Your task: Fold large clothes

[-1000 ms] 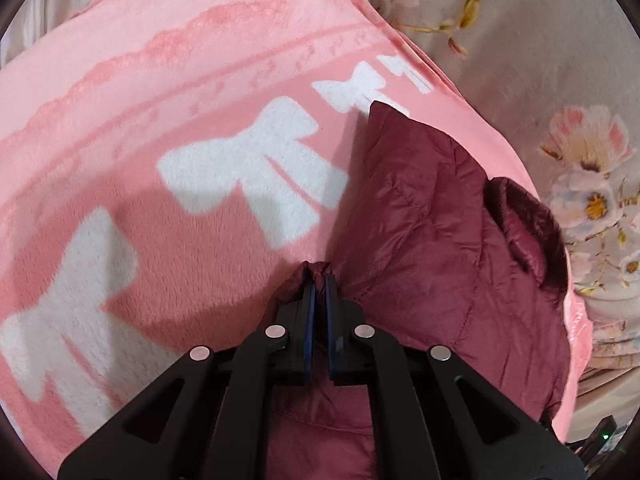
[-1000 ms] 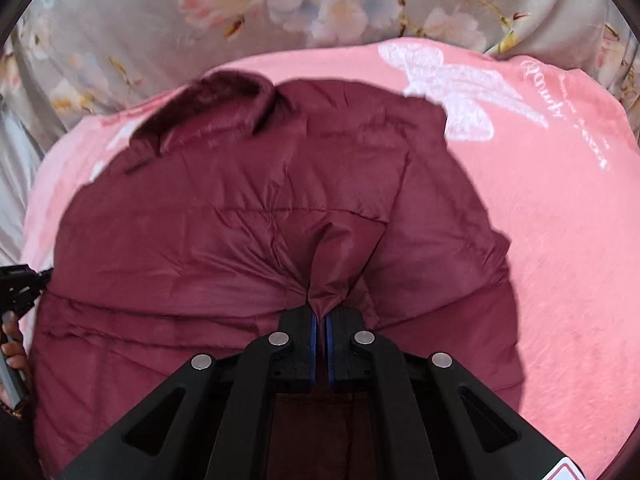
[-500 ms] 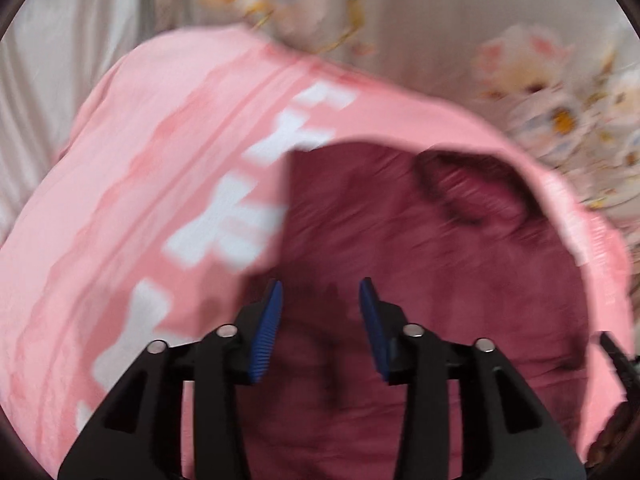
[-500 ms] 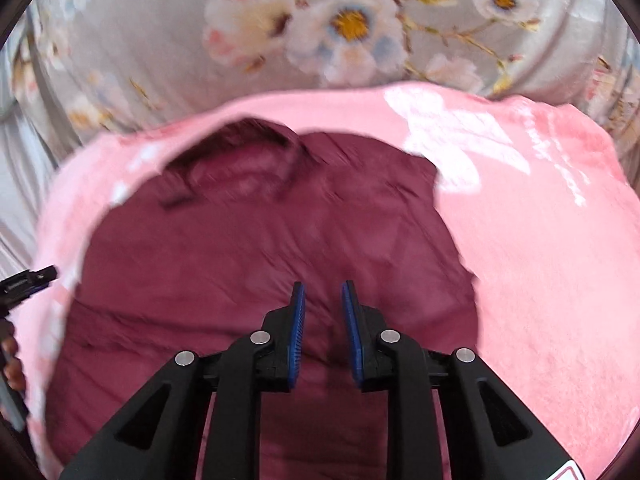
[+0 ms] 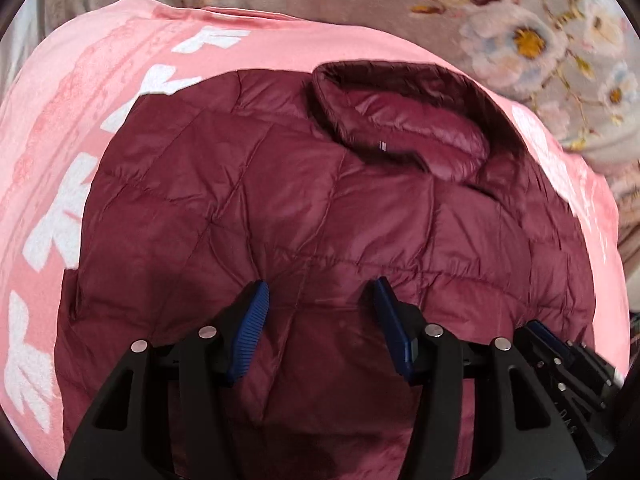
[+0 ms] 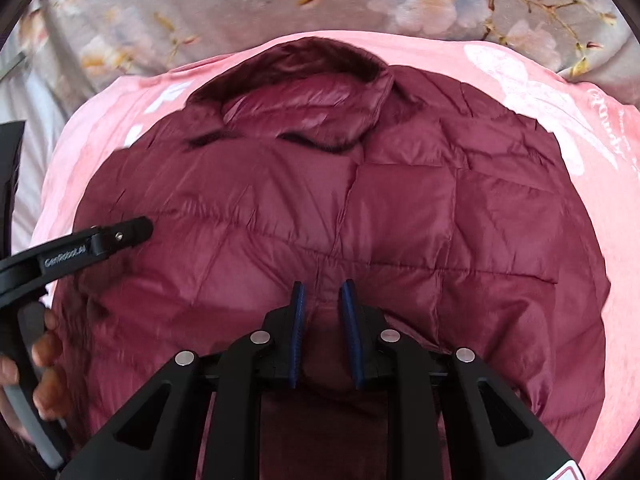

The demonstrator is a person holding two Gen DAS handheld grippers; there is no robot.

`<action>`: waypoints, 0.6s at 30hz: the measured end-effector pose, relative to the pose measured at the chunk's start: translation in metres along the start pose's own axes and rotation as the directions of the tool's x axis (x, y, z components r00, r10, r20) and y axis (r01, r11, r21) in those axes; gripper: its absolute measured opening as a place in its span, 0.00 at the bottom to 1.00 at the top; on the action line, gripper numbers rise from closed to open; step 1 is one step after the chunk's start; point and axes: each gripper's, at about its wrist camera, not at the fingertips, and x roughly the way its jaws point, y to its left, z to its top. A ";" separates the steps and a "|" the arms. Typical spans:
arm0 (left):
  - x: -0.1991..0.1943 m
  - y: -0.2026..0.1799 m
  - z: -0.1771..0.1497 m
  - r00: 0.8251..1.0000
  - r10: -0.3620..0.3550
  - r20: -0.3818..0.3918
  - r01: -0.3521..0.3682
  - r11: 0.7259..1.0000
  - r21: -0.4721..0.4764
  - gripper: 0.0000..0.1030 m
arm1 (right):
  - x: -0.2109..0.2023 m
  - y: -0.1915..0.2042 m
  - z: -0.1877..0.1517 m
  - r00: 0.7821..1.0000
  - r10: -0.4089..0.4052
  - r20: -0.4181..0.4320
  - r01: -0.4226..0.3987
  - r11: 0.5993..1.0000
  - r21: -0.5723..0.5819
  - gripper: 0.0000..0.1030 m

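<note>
A maroon quilted puffer jacket (image 5: 304,208) lies folded on a pink blanket, its collar (image 5: 400,120) at the far side. It fills the right wrist view (image 6: 360,208) too, collar (image 6: 304,92) away from me. My left gripper (image 5: 320,300) is open wide and empty, just above the jacket's near part. My right gripper (image 6: 322,300) is open with a narrower gap, empty, over the jacket's near edge. The left gripper also shows at the left of the right wrist view (image 6: 120,234), held by a hand.
The pink blanket (image 5: 80,120) with white bow prints lies under the jacket, and shows in the right wrist view (image 6: 600,128). A grey floral bedsheet (image 6: 240,8) lies beyond it. The right gripper's tip (image 5: 568,356) shows at the lower right of the left wrist view.
Both grippers were shut on jacket fabric a second ago. They have let go and opened, and pulled back so the whole folded jacket lies flat in view.
</note>
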 end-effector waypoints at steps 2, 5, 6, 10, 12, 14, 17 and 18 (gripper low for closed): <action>-0.001 0.002 -0.008 1.000 0.004 -0.001 -0.004 0.999 0.037 0.51 | -0.005 0.000 -0.011 1.000 0.018 0.001 -0.018 1.000 -0.010 0.19; -0.006 0.001 -0.009 1.000 0.021 0.004 -0.022 0.999 0.049 0.51 | -0.009 -0.001 -0.009 1.000 0.004 0.001 -0.004 1.000 0.000 0.18; -0.009 0.002 -0.007 1.000 0.014 0.005 -0.014 0.999 0.035 0.51 | -0.013 -0.002 -0.006 1.000 0.003 0.015 -0.003 1.000 0.018 0.18; -0.012 0.009 0.000 1.000 0.002 0.018 -0.001 1.000 -0.023 0.52 | -0.023 -0.006 0.004 0.997 -0.027 0.069 0.024 0.999 0.041 0.18; 0.000 0.010 -0.001 1.000 0.006 -0.002 -0.007 1.000 -0.024 0.51 | -0.013 -0.008 0.001 0.998 -0.049 0.045 0.047 0.998 0.039 0.17; 0.004 0.007 -0.007 1.000 0.021 0.021 -0.021 1.000 -0.001 0.52 | -0.003 -0.012 -0.005 0.998 -0.049 0.032 0.048 0.998 0.041 0.15; 0.007 0.003 -0.014 0.997 0.040 0.059 -0.041 0.999 0.014 0.52 | -0.002 -0.010 -0.011 0.996 -0.071 0.063 0.070 0.997 0.015 0.15; 0.008 0.001 -0.017 0.996 0.049 0.077 -0.051 0.999 0.020 0.53 | -0.001 -0.009 -0.013 0.994 -0.080 0.071 0.080 0.997 0.007 0.15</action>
